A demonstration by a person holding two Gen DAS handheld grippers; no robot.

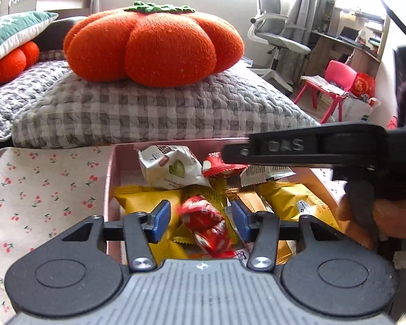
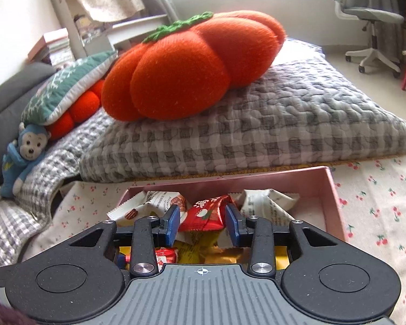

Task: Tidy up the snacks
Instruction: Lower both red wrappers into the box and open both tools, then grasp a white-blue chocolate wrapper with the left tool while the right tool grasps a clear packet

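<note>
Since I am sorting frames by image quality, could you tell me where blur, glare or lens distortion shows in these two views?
Left wrist view: the red snack packet between the left gripper pads is motion-blurred; the window at upper right is blown out. Right wrist view: backlight washes out the wall behind the orange pumpkin cushion, and fisheye curving bends the pink box rim; the right gripper is sharp.

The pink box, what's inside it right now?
The pink box holds white packets, red packets and yellow packets. The grippers cover its near end, and the pile hides its floor.

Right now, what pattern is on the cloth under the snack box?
Small red cherries on cream cloth; left wrist view shows it best.
</note>
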